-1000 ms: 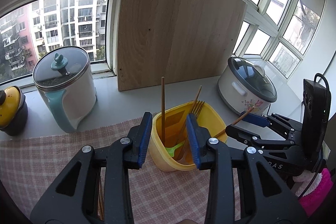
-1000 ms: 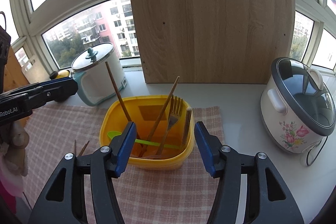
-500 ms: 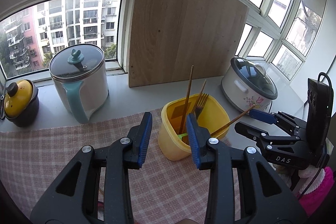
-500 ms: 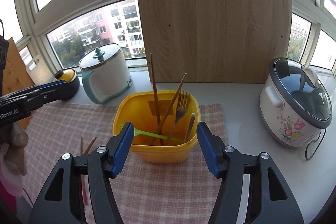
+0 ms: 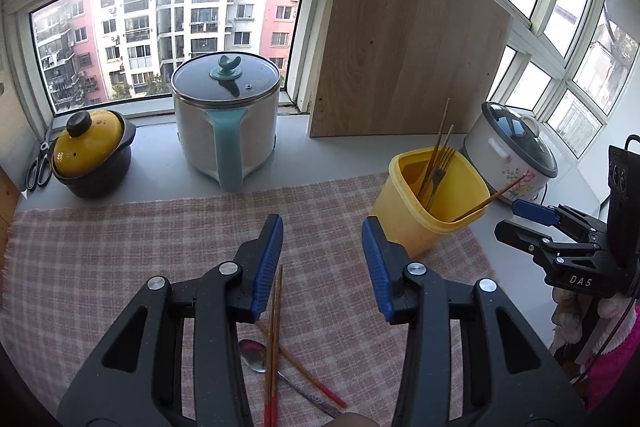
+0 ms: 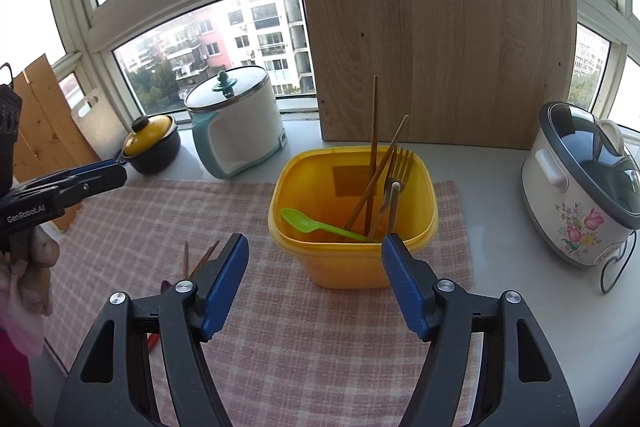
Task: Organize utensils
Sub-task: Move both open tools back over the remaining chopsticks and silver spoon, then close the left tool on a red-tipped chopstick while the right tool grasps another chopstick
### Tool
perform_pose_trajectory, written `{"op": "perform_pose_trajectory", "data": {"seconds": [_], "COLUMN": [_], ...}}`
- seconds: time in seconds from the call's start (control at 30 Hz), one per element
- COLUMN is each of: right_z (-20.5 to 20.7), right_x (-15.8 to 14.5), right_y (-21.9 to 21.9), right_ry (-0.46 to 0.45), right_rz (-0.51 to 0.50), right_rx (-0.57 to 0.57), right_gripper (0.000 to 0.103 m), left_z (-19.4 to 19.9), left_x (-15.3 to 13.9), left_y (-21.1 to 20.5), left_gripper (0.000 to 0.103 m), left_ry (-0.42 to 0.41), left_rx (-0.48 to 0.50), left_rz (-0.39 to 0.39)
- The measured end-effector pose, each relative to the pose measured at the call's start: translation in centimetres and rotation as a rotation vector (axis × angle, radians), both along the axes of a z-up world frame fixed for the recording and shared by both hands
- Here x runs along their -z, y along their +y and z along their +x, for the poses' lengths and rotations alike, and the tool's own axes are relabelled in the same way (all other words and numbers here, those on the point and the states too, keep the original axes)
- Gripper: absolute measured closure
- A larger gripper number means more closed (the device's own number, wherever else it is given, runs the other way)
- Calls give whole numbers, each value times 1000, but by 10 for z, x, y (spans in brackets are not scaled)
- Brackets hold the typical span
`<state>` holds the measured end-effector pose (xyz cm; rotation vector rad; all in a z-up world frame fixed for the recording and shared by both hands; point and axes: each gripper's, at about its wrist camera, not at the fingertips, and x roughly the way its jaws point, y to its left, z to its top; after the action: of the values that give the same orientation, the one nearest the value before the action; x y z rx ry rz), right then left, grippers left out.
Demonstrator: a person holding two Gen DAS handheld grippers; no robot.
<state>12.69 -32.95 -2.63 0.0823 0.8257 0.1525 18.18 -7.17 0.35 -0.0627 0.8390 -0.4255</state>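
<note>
Your left tongs (image 5: 322, 263) are opening and hold nothing; the loose red-tipped wooden chopsticks (image 5: 274, 343) and the metal spoon (image 5: 253, 350) lie on the pink checked cloth (image 5: 120, 247) just below the left blue pad. Your right tongs (image 6: 314, 281) are opening too, wide and empty, poised above the cloth just in front of the yellow plastic tub (image 6: 352, 227). That tub stands on the worktop (image 6: 500, 227) with a green plastic spoon (image 6: 308, 221), a fork (image 6: 396, 175) and more chopsticks in it.

A home kitchen windowsill: rice cooker (image 6: 580, 183), electric pot (image 5: 226, 119), flats outside.
</note>
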Motion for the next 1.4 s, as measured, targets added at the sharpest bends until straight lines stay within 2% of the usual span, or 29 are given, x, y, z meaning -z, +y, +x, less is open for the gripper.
{"op": "perform_pose_trajectory", "data": {"seconds": [0.4,0.6,0.87,1.07,1.17,1.23,1.3,1.4], "right_z": [10,18,31,38,43,46,49,54], "right_x": [31,52,83,104,114,121,128,139], "right_y": [47,69,84,93,98,101,104,109], "right_ry": [86,147,235,303,334,353,374,412], "right_rz": [54,117,237,289,310,320,333,365], "right_rx": [-99,-133,-110,-98,-98,-96,-93,-92], "right_gripper": [35,35,35,50,58,63,67,73], "left_z": [-17,-24,-32,-44,-48,-50,-52,-55], "left_x": [48,74,100,123,136,142,149,156], "left_y": [57,66,68,76,75,73,70,61], "left_gripper": [62,62,62,62,70,71,78,79], "left_ry": [109,173,231,286,315,328,341,354], "left_rx": [-70,-67,-41,-32,-23,-17,-9,12], "left_rz": [39,33,19,4,16,20,25,41]}}
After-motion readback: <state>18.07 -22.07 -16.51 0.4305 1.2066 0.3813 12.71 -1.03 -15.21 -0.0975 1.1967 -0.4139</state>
